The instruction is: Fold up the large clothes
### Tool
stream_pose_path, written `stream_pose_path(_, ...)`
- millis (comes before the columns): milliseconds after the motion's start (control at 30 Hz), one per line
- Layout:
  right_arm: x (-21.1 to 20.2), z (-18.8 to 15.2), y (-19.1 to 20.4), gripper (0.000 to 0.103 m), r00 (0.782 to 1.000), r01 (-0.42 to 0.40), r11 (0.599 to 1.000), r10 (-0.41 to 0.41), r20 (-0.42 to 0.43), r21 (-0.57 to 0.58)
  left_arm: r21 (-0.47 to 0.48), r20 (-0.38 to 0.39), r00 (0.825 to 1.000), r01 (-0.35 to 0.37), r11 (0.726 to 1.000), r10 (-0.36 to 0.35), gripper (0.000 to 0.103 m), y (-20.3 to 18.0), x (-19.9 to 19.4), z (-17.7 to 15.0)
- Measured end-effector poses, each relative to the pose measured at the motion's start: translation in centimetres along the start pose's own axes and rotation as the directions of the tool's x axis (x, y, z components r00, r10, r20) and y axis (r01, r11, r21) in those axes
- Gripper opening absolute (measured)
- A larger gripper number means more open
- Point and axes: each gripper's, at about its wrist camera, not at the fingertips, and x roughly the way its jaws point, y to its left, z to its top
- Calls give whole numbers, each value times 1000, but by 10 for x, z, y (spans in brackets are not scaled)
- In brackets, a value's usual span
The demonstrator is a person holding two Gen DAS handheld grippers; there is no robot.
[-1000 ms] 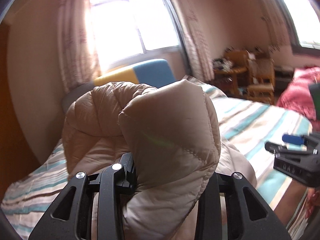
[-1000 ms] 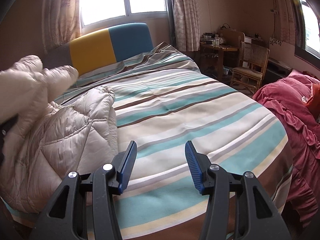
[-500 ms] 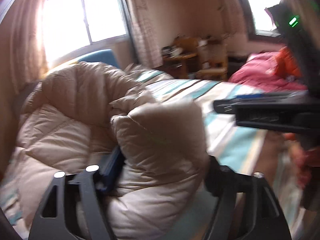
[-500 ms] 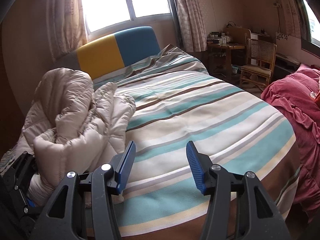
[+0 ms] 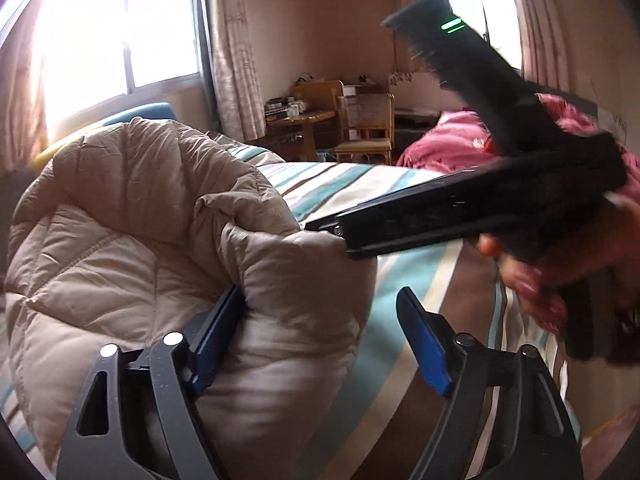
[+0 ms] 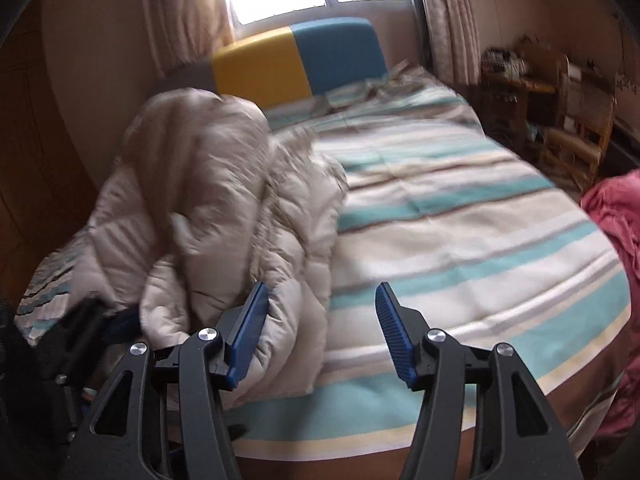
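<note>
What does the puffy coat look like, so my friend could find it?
Look at the bed with the striped cover and the yellow and blue headboard. On its left side lies a heap, the coat. It is pale beige, quilted and puffy, while the cover beneath it is flat and striped.

That puffy beige quilted down jacket (image 6: 224, 216) is heaped in a rumpled mound on the left side of the striped bed, near the headboard. One fat fold of it bulges toward the foot end.
</note>
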Motion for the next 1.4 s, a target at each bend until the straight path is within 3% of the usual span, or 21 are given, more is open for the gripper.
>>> stream_pose_path(100, 10, -6, -6, 55, 1000, 0, 1000, 0, -28, 24, 20, -6, 999, -33, 999, 33, 77, -4, -12, -7)
stream_pose_path(267, 15, -11, -5, 55, 999, 39, 999, -39, -31, 14, -35, 23, 998, -49, 998, 50, 77, 2, -47, -22)
stream_pose_path(367, 16, -13, -5, 55, 998, 54, 999, -54, -32, 9, -101, 42, 995, -81, 992, 85, 77, 15, -67, -26)
stream_pose_path(467, 16, -14, -5, 55, 998, 55, 998, -55, -28, 16, -218, 66, 985, -140, 966, 157, 77, 38, -88, -30)
stream_pose_path(567, 14, -13, -5, 55, 998, 66, 998, -66, -21, 6, -334, 82, 951, -255, 908, 297, 78, 66, -107, -34)
stream_pose_path(600, 14, -13, -4, 55, 997, 71, 998, -71, -18, 1, -374, 74, 926, -317, 872, 369, 78, 80, -112, -36)
stream_pose_path(667, 12, -14, -2, 55, 997, 73, 997, -73, -15, 1, -448, 19, 876, -423, 788, 482, 78, 106, -115, -38)
stream_pose_path(700, 11, -14, -2, 55, 997, 74, 997, -74, -14, 3, -501, -32, 839, -484, 718, 543, 78, 125, -115, -39)
stream_pose_path(767, 8, -15, -2, 55, 997, 77, 997, -77, -12, 0, -589, -118, 793, -541, 601, 598, 78, 156, -113, -43)
stream_pose_path(800, 7, -15, -1, 55, 997, 78, 997, -78, -10, -2, -625, -144, 787, -542, 561, 600, 78, 168, -111, -44)
stream_pose_path(867, 4, -14, -2, 55, 997, 76, 997, -76, -8, -2, -665, -172, 786, -537, 519, 594, 78, 183, -106, -43)
stream_pose_path(900, 2, -13, -2, 55, 997, 72, 997, -72, -5, 3, -668, -186, 790, -538, 514, 585, 78, 189, -100, -40)
stream_pose_path(1000, -8, -6, 0, 55, 998, 66, 998, -66, 23, 13, -625, -213, 798, -554, 549, 563, 78, 191, -74, -28)
stream_pose_path(1100, -25, 8, 4, 53, 993, 70, 997, -71, 93, 19, -618, -216, 800, -556, 556, 560, 77, 188, -61, -23)
stream_pose_path(1233, -47, 43, 17, 53, 979, 30, 999, -32, 200, 9, -584, -233, 806, -563, 585, 543, 77, 186, -51, -10)
stream_pose_path(1400, -40, 97, 56, 53, 970, -31, 997, 48, 240, -76, -534, -292, 803, -587, 608, 519, 77, 193, -35, 9)
